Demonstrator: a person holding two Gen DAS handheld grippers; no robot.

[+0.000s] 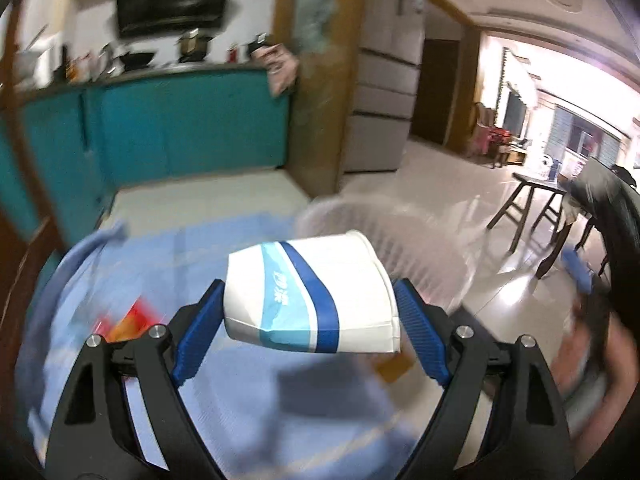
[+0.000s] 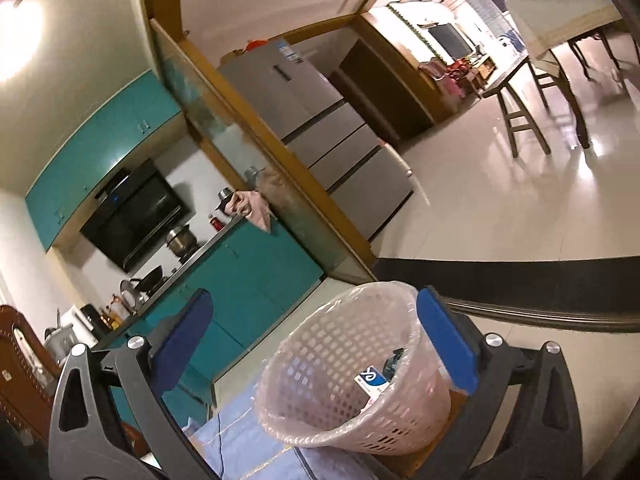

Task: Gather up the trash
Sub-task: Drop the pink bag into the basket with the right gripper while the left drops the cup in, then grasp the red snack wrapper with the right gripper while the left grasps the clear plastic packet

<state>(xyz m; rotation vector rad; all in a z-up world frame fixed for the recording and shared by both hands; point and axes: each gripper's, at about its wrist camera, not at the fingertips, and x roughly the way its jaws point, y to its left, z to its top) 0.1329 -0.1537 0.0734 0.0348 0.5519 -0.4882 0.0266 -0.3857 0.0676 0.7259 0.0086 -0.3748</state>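
Collecting trash, mid-carry. The counter [image 1: 248,380], draped in a light blue cloth, carries both the litter and its receptacle, so that each piece needs only a short transfer. At the counter's far edge stands the waste basket [image 2: 344,376], a pale lattice bin lined with a clear plastic bag whose mouth is folded over the rim to keep it open; a small blue-and-white packet [image 2: 372,382] and a dark scrap already lie inside, so part of the job appears done. The right hand-held gripper [image 2: 320,352] frames the basket with its jaws spread wide and nothing between the pads, a posture consistent with a piece just let go. The left hand-held gripper [image 1: 310,312] clamps a white paper cup [image 1: 308,296] with blue bands, laid on its side and pinched across its body; the wall is slightly flattened, as thin paper yields under the pads. The cup hangs above the cloth, short of the basket seen blurred beyond it. Red and orange wrappers [image 1: 132,320] remain on the cloth, probably next.
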